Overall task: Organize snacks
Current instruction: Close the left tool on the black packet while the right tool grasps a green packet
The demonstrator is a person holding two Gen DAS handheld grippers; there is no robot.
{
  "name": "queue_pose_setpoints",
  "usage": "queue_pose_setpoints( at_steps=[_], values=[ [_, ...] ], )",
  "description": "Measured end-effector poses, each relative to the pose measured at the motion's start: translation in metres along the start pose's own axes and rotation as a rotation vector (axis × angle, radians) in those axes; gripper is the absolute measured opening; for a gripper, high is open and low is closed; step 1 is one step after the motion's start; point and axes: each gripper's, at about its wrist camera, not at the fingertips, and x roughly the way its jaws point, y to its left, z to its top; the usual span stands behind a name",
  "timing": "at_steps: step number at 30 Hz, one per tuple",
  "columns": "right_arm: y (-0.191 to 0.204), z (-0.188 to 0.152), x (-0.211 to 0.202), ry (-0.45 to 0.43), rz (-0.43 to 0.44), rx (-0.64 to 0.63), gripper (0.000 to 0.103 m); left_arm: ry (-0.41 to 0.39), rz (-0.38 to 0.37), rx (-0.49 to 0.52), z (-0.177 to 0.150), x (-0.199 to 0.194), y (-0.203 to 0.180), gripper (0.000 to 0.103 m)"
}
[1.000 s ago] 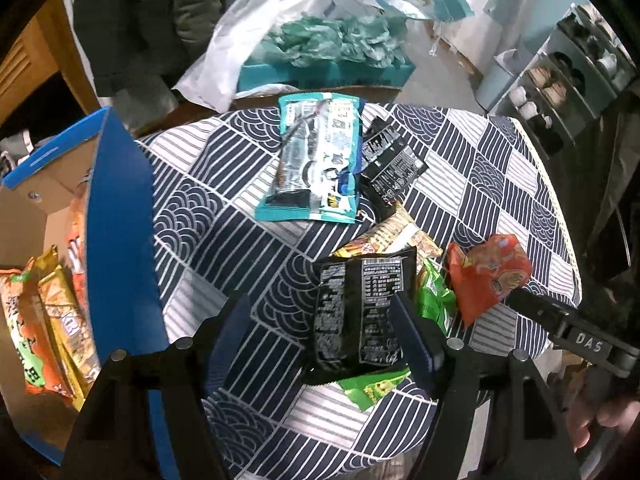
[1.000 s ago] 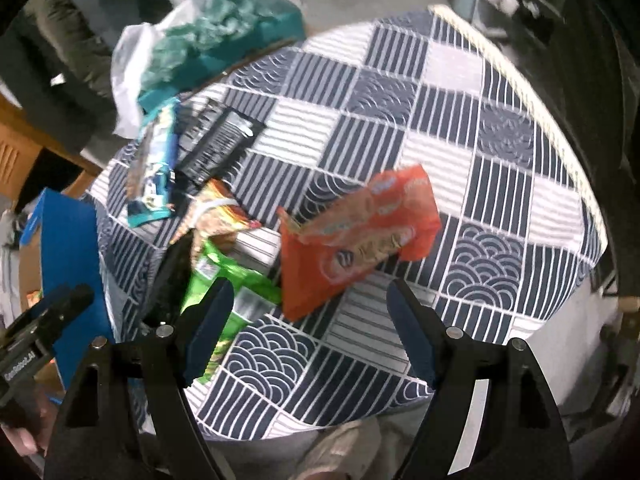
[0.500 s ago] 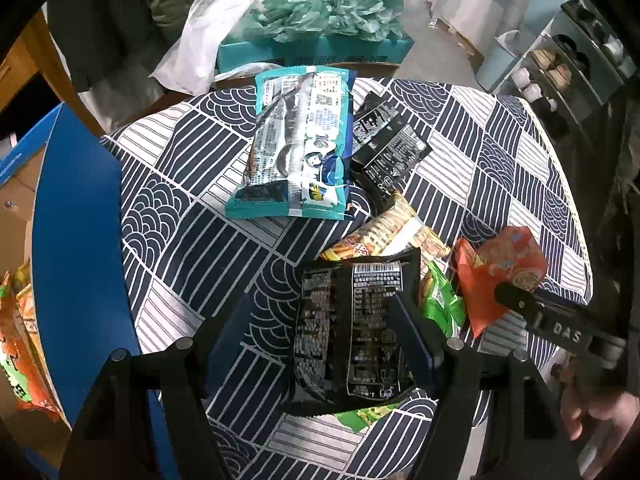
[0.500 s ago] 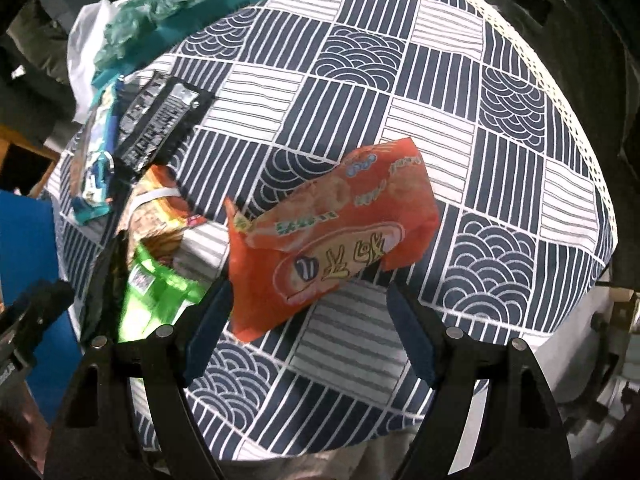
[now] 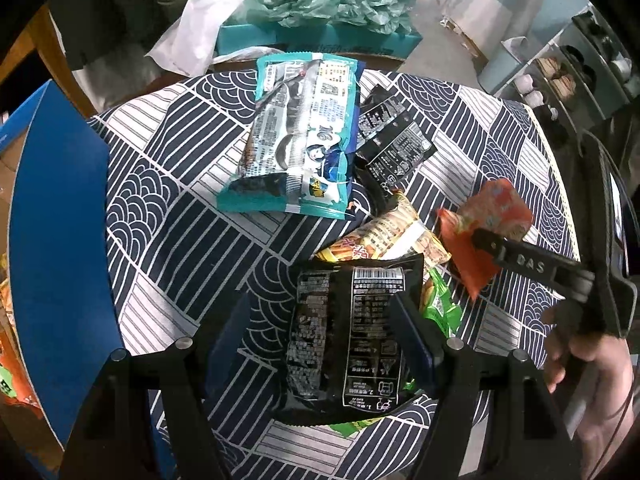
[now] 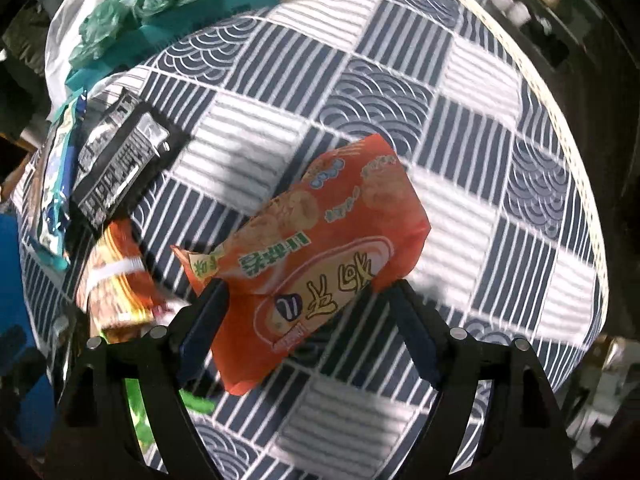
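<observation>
Left gripper (image 5: 320, 332): fingers spread wide over the near part of the table; black bag (image 5: 352, 344) lies between them, its right edge at the right finger, left finger apart from it. Contact at the right finger cannot be told.
Right gripper (image 6: 308, 304): fingers spread, red bag (image 6: 316, 264) between them; bag's edges meet both finger tips, real pinch or mere overlap not clear. In the left view only one finger of this gripper (image 5: 486, 242) shows, lying across the red bag (image 5: 484, 224).
Hand (image 5: 588, 380): seen only in the left view, far right, cut off by the frame edge.
Hidden: green bag (image 5: 440, 304) mostly under the black bag; orange-yellow bag (image 5: 392, 236) partly under it too.
Blurred: right view smeared at its left side; orange-yellow bag (image 6: 116, 276) and green bag (image 6: 136, 420) hard to read there.
Table (image 5: 168, 208): round, navy-and-white patterned cloth.
Far group: teal bag (image 5: 296, 140) with small black pack (image 5: 392, 140) just right of it, touching.
Blue box (image 5: 60, 248): left, cut off; orange snack packs (image 5: 16, 364) inside, barely seen. In the right view only a blue sliver (image 6: 8, 264).
Beyond the table: teal crate (image 5: 312, 36) of crumpled green plastic.
</observation>
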Motion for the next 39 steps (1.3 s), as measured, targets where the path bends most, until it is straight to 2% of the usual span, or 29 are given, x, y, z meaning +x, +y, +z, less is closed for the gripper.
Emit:
queue_pose_setpoints(
  at_steps=[8, 12, 13, 14, 16, 19, 20, 23, 24, 25, 26, 28, 31, 35, 39],
  values=[
    [0.016, 0.018, 0.011, -0.003, -0.004, -0.011, 0.081, 0.026, -0.034, -0.015, 0.002, 0.01, -0.006, 0.079],
    [0.025, 0.028, 0.017, -0.01, -0.02, -0.047, 0.08, 0.051, -0.037, 0.017, 0.002, 0.018, -0.014, 0.079],
    [0.027, 0.028, 0.016, -0.015, -0.013, -0.058, 0.071, 0.058, -0.038, 0.025, 0.002, 0.021, -0.016, 0.079],
    [0.028, 0.027, 0.015, -0.017, -0.004, -0.071, 0.056, 0.066, -0.037, 0.032, 0.002, 0.023, -0.018, 0.079],
    [0.043, 0.025, 0.011, -0.019, -0.011, -0.102, 0.046, 0.084, -0.04, 0.04, 0.001, 0.029, -0.018, 0.079],
    [0.043, 0.018, 0.004, -0.031, -0.042, -0.146, 0.04, 0.091, -0.056, 0.043, 0.0, 0.033, -0.016, 0.079],
    [0.043, 0.017, 0.004, -0.029, -0.047, -0.147, 0.04, 0.094, -0.065, 0.046, 0.0, 0.034, -0.015, 0.079],
    [0.043, 0.007, -0.001, -0.012, -0.036, -0.125, 0.04, 0.091, -0.074, 0.06, 0.0, 0.035, -0.013, 0.066],
    [0.041, 0.005, -0.003, -0.008, -0.027, -0.11, 0.04, 0.089, -0.077, 0.064, 0.001, 0.035, -0.013, 0.065],
    [0.039, 0.002, -0.004, -0.004, -0.021, -0.096, 0.042, 0.088, -0.079, 0.069, 0.0, 0.034, -0.013, 0.065],
    [0.033, -0.002, -0.003, 0.0, -0.016, -0.086, 0.051, 0.08, -0.078, 0.077, 0.0, 0.033, -0.013, 0.065],
    [0.026, -0.013, -0.012, 0.004, 0.003, -0.06, 0.059, 0.059, -0.064, 0.088, -0.002, 0.028, -0.01, 0.064],
    [0.029, -0.034, -0.026, 0.005, 0.04, -0.04, 0.061, 0.044, -0.058, 0.099, -0.002, 0.022, -0.006, 0.064],
    [0.035, -0.062, -0.042, 0.009, 0.082, -0.011, 0.072, 0.021, -0.065, 0.094, -0.003, 0.009, -0.001, 0.064],
    [0.043, -0.086, -0.053, 0.016, 0.151, 0.063, 0.074, -0.017, -0.054, 0.115, -0.004, -0.004, -0.003, 0.064]
  ],
)
